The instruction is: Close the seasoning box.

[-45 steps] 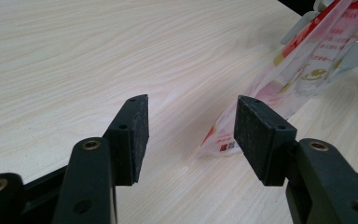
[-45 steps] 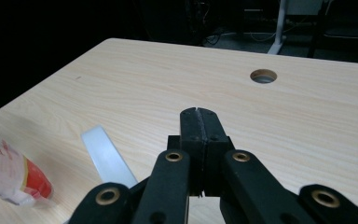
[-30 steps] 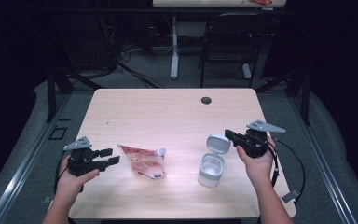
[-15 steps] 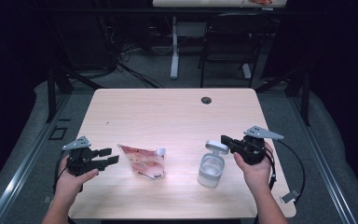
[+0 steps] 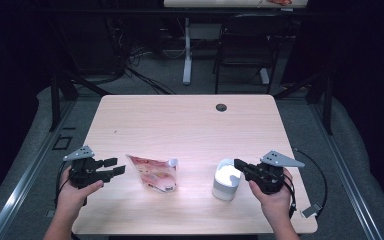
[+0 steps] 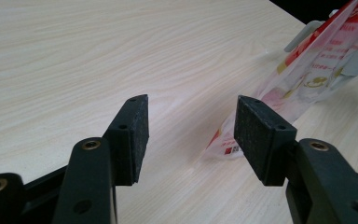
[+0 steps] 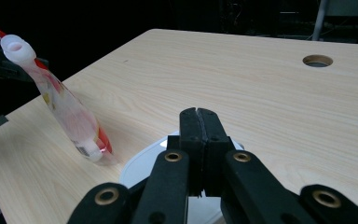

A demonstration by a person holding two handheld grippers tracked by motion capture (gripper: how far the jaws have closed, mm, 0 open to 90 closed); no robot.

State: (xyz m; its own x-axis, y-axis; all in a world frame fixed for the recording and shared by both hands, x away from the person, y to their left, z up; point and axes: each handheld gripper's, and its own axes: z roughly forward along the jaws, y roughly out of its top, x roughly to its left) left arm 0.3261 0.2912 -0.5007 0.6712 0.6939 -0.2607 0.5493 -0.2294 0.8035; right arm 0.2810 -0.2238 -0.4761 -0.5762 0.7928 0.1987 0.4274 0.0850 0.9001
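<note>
Lid [image 5: 228, 172] on white jar [image 5: 225, 186]: my right gripper [image 5: 239, 164] clamps its 3 o'clock rim, jaws together. Left gripper [image 5: 114, 166] gapes at the pouch's [image 5: 155, 172] 9 o'clock, not touching.

Red-and-white printed pouch [image 5: 155, 172], white container [image 5: 226, 180], black claws

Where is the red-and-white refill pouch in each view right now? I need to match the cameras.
High view: the pouch stands left of centre near the table's front edge, between the left gripper and the white container.
Left gripper view: upper right, just beyond the right-hand jaw.
Right gripper view: far left, leaning, spout at top.
Shared landmark: the pouch's white spout.
</note>
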